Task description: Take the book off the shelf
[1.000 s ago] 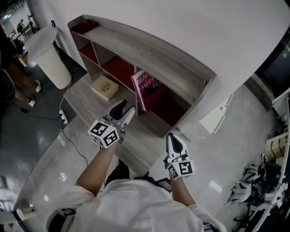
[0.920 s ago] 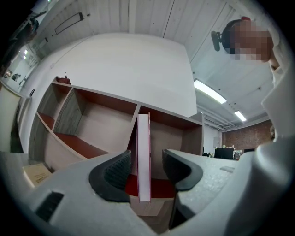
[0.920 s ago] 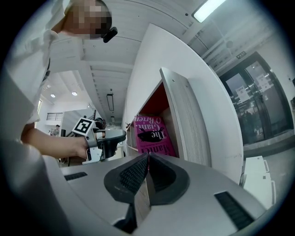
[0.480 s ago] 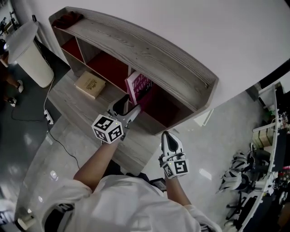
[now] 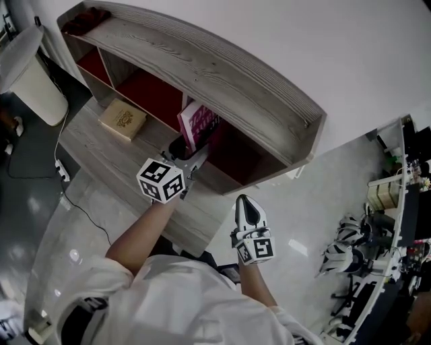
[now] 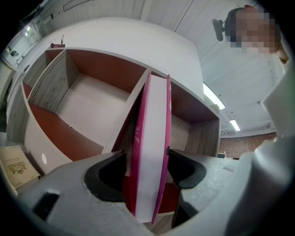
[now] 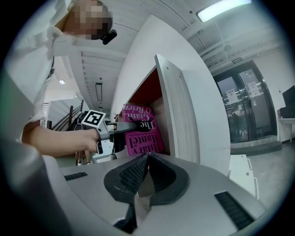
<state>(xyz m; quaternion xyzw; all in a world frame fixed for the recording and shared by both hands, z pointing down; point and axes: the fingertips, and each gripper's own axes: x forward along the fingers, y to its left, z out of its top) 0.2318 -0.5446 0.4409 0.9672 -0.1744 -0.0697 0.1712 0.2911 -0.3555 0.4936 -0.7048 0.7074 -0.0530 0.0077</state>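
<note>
- Where the grey wood-grain shelf [image 5: 202,64] runs from the upper left toward the right of the head view, a pink book [image 5: 200,123] stands on edge in one of its red-lined compartments, its front edge poking out past the opening.
- The left gripper [image 5: 190,153] reaches in at the centre of that view, one jaw on each side of the book.
- In the left gripper view, the left gripper [image 6: 147,159] has its dark pads against both covers of the book [image 6: 154,138], so it is clamped on it. The white page edge runs up the middle of the frame.
- Behind the book there, the shelf [image 6: 92,106] shows an open compartment at the left and another at the right. The book is lined up with the divider between them.
- The right gripper [image 5: 248,209] hangs at lower centre of the head view, well apart from the shelf.
- In the right gripper view, the right gripper [image 7: 146,159] has its ribbed pads pressed together with nothing between them.
- Beyond it, the book [image 7: 140,131] shows its pink printed cover at the centre, beside the pale side wall of the shelf [image 7: 177,115].
- A tan box [image 5: 122,119] lies on the lower ledge at the left of the head view.
- A dark red object [image 5: 86,19] lies on the shelf top at the upper left.
</note>
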